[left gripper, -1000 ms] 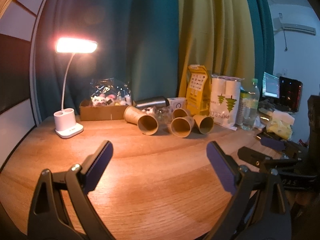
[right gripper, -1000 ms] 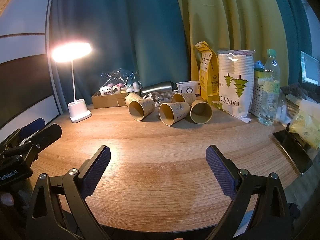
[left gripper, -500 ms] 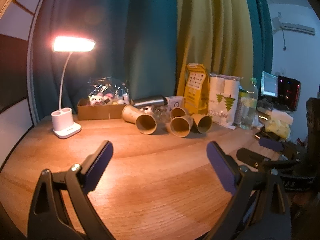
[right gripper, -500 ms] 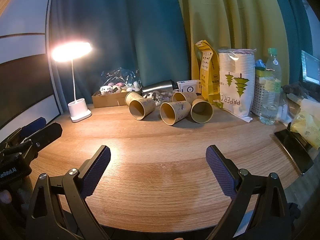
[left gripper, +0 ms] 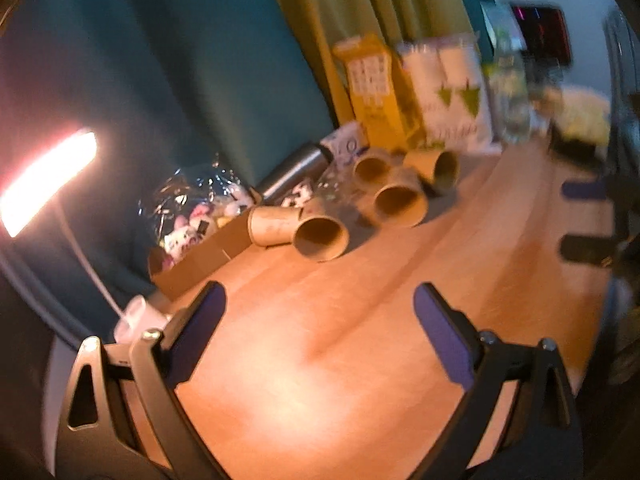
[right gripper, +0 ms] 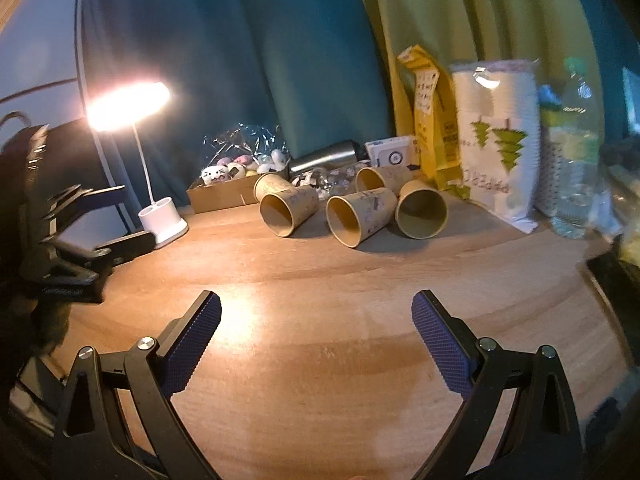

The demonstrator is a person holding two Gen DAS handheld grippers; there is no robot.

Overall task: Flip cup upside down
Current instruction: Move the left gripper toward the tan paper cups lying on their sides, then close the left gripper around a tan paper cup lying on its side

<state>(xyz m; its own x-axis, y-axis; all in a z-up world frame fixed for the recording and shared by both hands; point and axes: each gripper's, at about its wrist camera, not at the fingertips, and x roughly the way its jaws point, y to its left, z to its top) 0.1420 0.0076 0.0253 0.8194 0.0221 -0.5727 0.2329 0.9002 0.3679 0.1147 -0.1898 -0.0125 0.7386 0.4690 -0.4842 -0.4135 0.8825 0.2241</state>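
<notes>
The left hand-held gripper (left gripper: 320, 330) is rolled so that its view tilts hard, the counter (left gripper: 360, 360) sloping up to the right; its blue-padded fingers (left gripper: 198, 330) stand wide apart with nothing between them, above bare wood. The right hand-held gripper (right gripper: 316, 332) sits level, jaws equally spread and empty, pointing along the counter (right gripper: 320, 380) at the cups; the left tool shows at the left edge of the right wrist view. The paper cups (right gripper: 360, 216) lie on their sides in a cluster toward the back of the counter, mouths facing the grippers, well apart from both; behind them stand a yellow bag (right gripper: 430, 120) and a sleeve of cups (right gripper: 496, 136); a lit desk lamp (right gripper: 162, 220) sits at the left.
</notes>
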